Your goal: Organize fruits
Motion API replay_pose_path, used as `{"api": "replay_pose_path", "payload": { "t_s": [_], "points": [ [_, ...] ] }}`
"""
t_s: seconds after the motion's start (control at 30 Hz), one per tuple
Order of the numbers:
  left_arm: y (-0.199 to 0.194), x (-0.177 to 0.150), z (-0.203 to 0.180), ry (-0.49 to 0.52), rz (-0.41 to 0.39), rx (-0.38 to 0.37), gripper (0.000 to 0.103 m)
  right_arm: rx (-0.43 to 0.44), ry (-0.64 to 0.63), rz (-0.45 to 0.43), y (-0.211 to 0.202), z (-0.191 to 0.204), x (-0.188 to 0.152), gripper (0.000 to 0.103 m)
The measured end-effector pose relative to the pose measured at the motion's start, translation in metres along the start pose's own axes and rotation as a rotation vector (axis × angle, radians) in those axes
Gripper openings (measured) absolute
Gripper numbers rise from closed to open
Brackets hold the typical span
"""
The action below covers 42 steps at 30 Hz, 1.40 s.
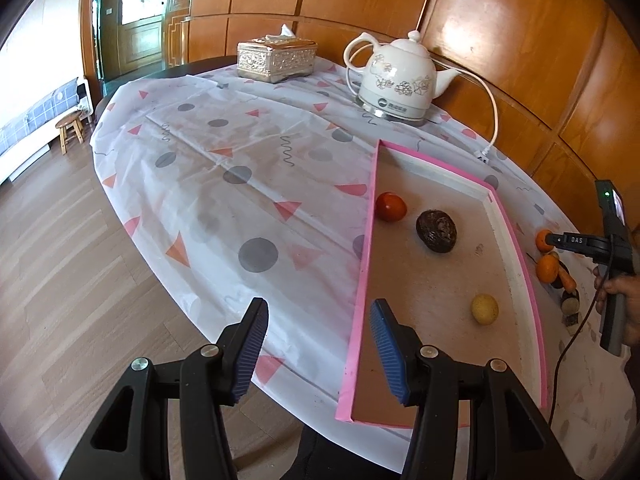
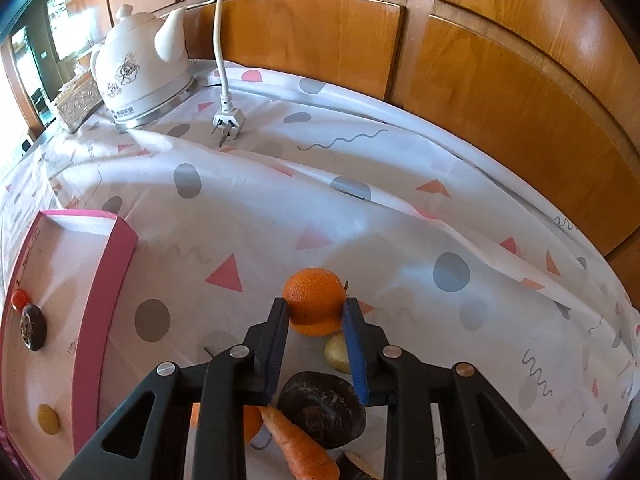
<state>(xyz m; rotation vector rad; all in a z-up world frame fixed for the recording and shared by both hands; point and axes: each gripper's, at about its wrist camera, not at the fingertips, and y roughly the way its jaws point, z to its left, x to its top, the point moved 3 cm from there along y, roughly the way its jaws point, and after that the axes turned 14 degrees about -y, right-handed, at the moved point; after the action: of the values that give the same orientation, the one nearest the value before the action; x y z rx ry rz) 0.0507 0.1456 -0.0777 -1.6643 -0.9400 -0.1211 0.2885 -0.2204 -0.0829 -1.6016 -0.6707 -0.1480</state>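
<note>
My right gripper (image 2: 316, 312) is clenched on an orange (image 2: 314, 300), its pads pressed against both sides of the fruit, which sits on the table (image 2: 360, 220) to the right of the pink tray (image 2: 106, 280). Nearer to me under the same gripper lie a dark round fruit (image 2: 322, 408), a carrot (image 2: 300, 444), a second orange (image 2: 252, 424) and a pale yellow fruit (image 2: 338, 352). My left gripper (image 1: 318, 350) hangs released over the near left edge of the tray, nothing between its blue pads. Inside the tray I see a red tomato (image 1: 391, 207) at the far end, a dark brown fruit (image 1: 436, 231) just beside it, and a small yellow fruit (image 1: 485, 309) nearer. A white kettle (image 1: 400, 76) and a tissue box (image 1: 276, 59) stand at the far side.
</note>
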Motion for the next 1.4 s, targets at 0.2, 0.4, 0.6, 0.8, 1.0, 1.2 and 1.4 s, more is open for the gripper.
{"api": "replay_pose_path", "payload": {
  "t_s": [0.2,0.4,0.6,0.8,1.0,1.2,1.4],
  "points": [
    [-0.009,0.001,0.001,0.007,-0.026,0.004,0.056,0.024,0.045,-0.004,0.003,-0.007,0.005,0.030],
    [-0.012,0.001,0.002,0.007,-0.035,0.001,0.056,0.015,0.057,0.013,0.003,-0.006,0.009,0.028],
    [-0.014,0.000,-0.002,0.015,-0.040,-0.015,0.056,0.028,0.064,-0.057,-0.022,-0.005,0.008,0.000],
    [-0.014,-0.003,-0.004,0.016,-0.033,-0.027,0.056,0.037,0.088,-0.069,-0.034,-0.016,0.005,0.028],
    [-0.009,-0.002,-0.002,0.014,-0.027,-0.014,0.057,0.058,0.135,-0.019,-0.013,-0.028,0.001,0.039],
    [-0.004,-0.001,-0.001,0.018,-0.021,0.000,0.057,0.107,0.126,0.021,0.013,-0.013,0.009,0.039],
    [-0.004,-0.001,-0.005,0.026,-0.018,-0.006,0.057,0.096,0.066,0.027,0.008,0.003,0.004,0.037]
  ]
}}
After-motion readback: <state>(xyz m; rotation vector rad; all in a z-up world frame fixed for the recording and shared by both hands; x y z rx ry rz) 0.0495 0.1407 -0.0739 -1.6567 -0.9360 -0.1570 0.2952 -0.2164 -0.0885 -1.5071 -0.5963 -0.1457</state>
